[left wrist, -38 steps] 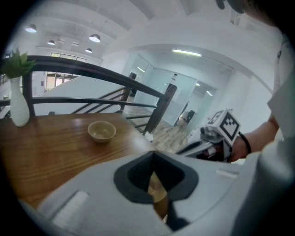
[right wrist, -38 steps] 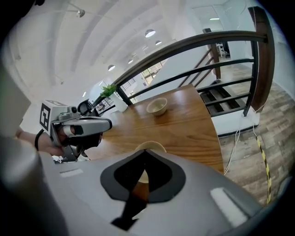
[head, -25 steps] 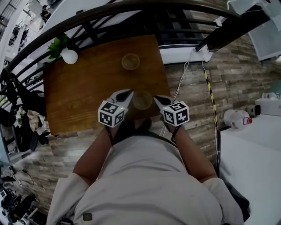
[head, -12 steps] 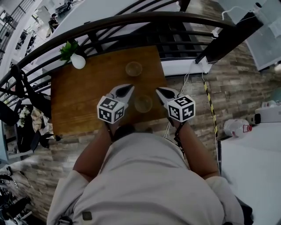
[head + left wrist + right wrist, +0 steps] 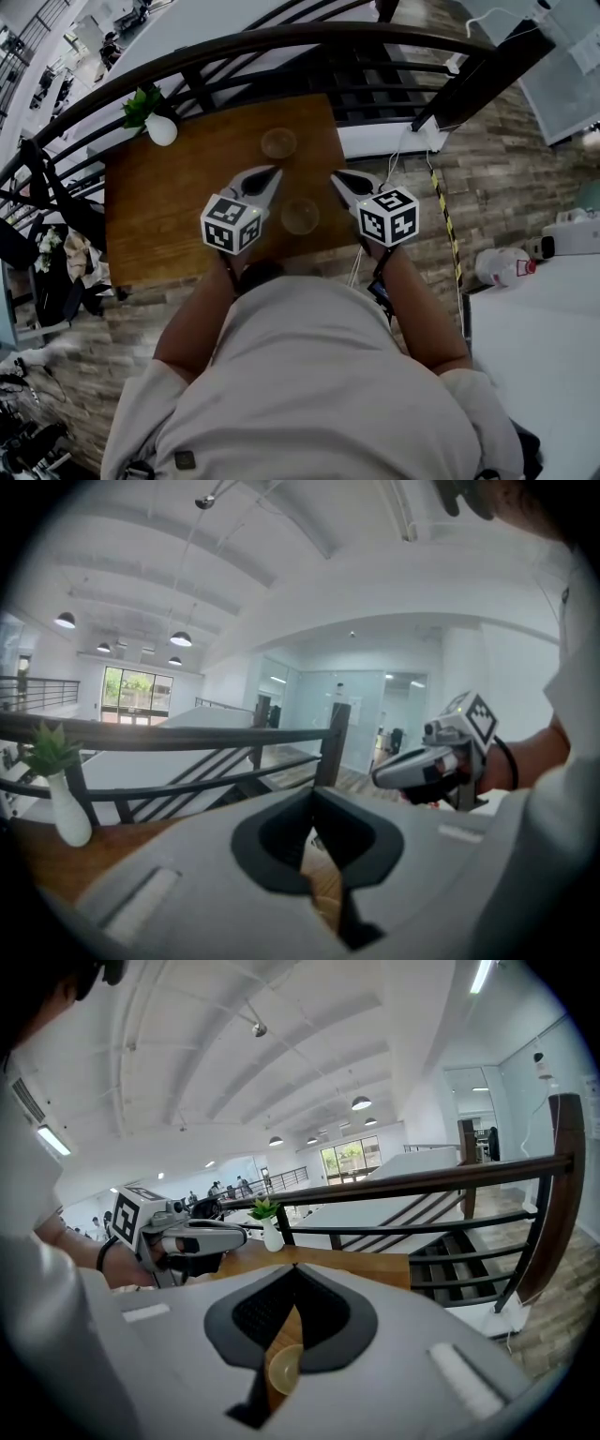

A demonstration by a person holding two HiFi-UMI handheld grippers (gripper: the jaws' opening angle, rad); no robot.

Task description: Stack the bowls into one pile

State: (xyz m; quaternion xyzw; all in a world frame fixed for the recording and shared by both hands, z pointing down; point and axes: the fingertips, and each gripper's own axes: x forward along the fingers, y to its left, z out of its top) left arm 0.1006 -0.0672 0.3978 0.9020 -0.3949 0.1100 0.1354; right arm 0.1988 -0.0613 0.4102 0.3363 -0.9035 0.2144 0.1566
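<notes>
The likeliest slip, I judge, is a shove rather than a grasp. Both the left tongs (image 5: 269, 175) and the right tongs (image 5: 337, 178) are closed and empty. Coming down like that would tip the near bowl (image 5: 299, 216) or nudge it toward the 6 o'clock edge of the bench (image 5: 169, 206), which lies close by. In the head view that bowl sits between the two tips, at 5 o'clock of the left and 7 o'clock of the right. The far bowl (image 5: 278, 142) stands apart at 11 o'clock from it.

left tongs (image 5: 273, 174): closed, empty | right tongs (image 5: 337, 176): closed, empty
</notes>
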